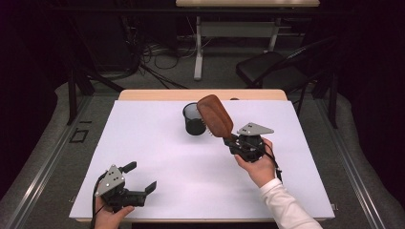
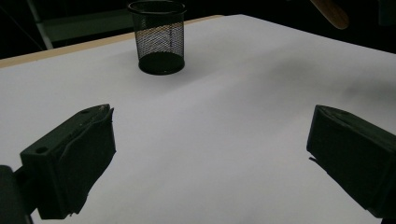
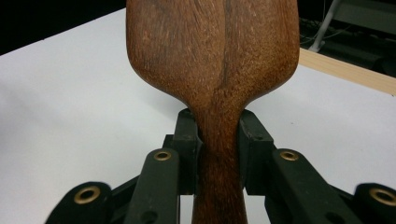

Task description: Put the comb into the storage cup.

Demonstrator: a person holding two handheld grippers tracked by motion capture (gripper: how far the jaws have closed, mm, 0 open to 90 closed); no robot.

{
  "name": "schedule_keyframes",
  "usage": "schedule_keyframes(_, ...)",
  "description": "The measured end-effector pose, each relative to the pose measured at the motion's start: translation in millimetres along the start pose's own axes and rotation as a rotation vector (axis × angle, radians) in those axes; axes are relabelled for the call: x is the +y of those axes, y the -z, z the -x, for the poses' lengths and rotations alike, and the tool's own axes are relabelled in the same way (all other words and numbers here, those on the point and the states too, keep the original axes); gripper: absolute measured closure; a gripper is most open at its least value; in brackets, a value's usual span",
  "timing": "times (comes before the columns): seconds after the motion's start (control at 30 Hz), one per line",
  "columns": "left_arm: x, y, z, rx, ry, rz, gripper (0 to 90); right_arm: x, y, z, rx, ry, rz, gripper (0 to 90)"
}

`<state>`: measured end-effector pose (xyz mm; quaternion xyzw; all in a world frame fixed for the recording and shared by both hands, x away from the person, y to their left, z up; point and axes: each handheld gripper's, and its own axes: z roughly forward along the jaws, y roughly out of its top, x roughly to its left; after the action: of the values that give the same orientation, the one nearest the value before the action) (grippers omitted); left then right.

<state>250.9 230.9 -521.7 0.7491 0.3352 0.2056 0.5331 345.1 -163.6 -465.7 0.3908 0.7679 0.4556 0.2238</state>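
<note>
- Left tool [image 1: 136, 180] is seen nearest the camera in the high view, held low at the near left of the white counter [image 1: 157, 157], jaws spread with nothing between them.
- Right tool [image 1: 232, 140] is seen pinching the handle of a wooden hairbrush [image 1: 215, 116]; the brush is raised off the counter, its head angled up and left, just beside the rim of a black mesh cup [image 1: 193, 119]. Bristles can be made out under the head.
- Left gripper view: both jaws are shown wide apart over bare counter; the mesh cup [image 2: 158, 37] stands upright well ahead, and a tip of the hairbrush [image 2: 332, 11] is caught at the top right.
- Right gripper view: pads are seen pressed together on the narrow neck of the hairbrush [image 3: 215, 51], just below the broad head.
- Handling, judged: brush is taken as stiff, light, smooth-finished wood, somewhat slippery; the neck is the best place to be gripped, as the flare stops sliding. Cup is likely light and easily tipped.
- No brand, label or writing can be read.
</note>
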Motion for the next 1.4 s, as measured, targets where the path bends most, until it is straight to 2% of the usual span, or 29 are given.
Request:
schedule_keyframes(0.43,0.7,1.8,-6.6,0.034,0.02,-0.005,1.2,5.0,-11.4,-11.1,0.023,0.033,0.046,72.2)
schedule_keyframes(0.67,5.2,0.7,-9.2,0.042,0.054,0.006,1.2,2.7,-14.1,-16.1,0.037,0.038,0.067,72.2)
schedule_keyframes(0.77,11.9,-2.3,-8.2,0.04,0.068,0.001,1.3,2.0,-14.0,-18.7,0.047,0.044,0.076,72.1)
schedule_keyframes(1.0,24.8,-11.0,-5.0,0.02,0.083,-0.01,3.3,2.3,-12.9,-20.0,0.06,0.039,0.092,72.2)
schedule_keyframes(1.07,32.6,-16.8,-3.9,0.01,0.086,-0.015,3.8,1.9,-12.8,-20.6,0.062,0.043,0.092,72.1)
schedule_keyframes(1.27,46.1,-29.0,-1.4,-0.028,0.078,-0.032,3.8,0.3,-12.7,-23.3,0.064,0.05,0.095,72.1)
schedule_keyframes(1.4,52.4,-36.0,0.4,-0.037,0.079,-0.04,4.0,-1.1,-12.2,-24.9,0.067,0.049,0.093,72.1)
